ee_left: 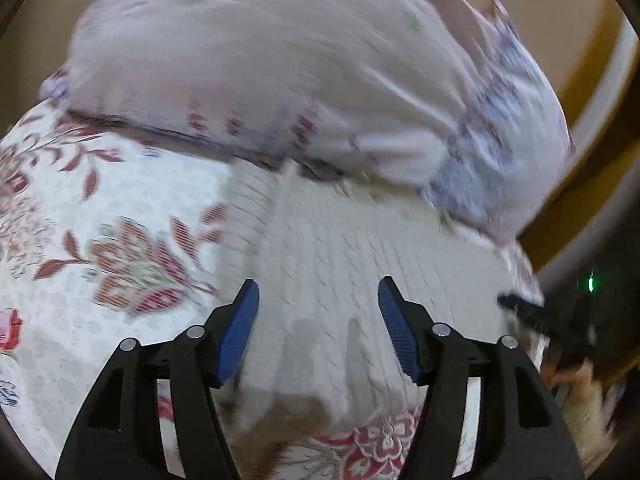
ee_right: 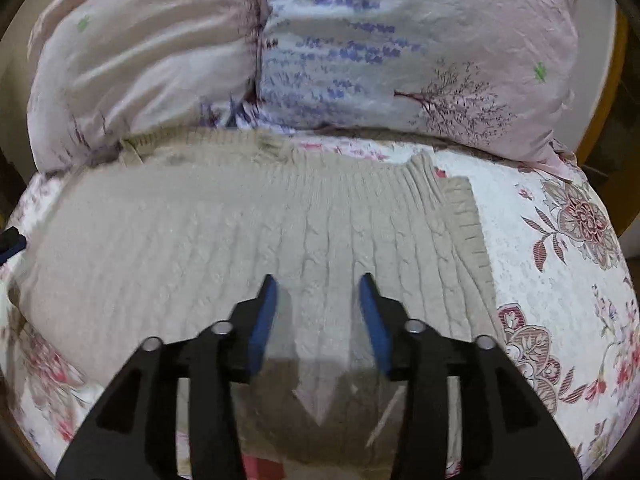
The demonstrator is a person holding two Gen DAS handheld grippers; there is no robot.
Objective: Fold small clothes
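A beige cable-knit sweater [ee_right: 224, 240] lies spread flat on a floral bedspread [ee_right: 560, 280], its ribbed hem [ee_right: 468, 220] at the right. My right gripper [ee_right: 318, 280] hovers over the knit, open, with nothing pinched between its blue pads [ee_right: 262, 320]. In the left wrist view the same sweater [ee_left: 340, 248] looks pale and blurred. My left gripper [ee_left: 318, 284] stands open above it, wider than the right, and its pads [ee_left: 236, 328] hold nothing. The right gripper's dark tip [ee_left: 520, 308] shows at that view's right edge.
A large pink pillow [ee_right: 400, 40] with blue and tree prints lies along the sweater's far edge. A hand [ee_left: 576, 376] is at the left wrist view's lower right. A wooden bed frame [ee_left: 592, 152] curves behind the pillow. Bedspread [ee_left: 80, 200] lies bare to the left.
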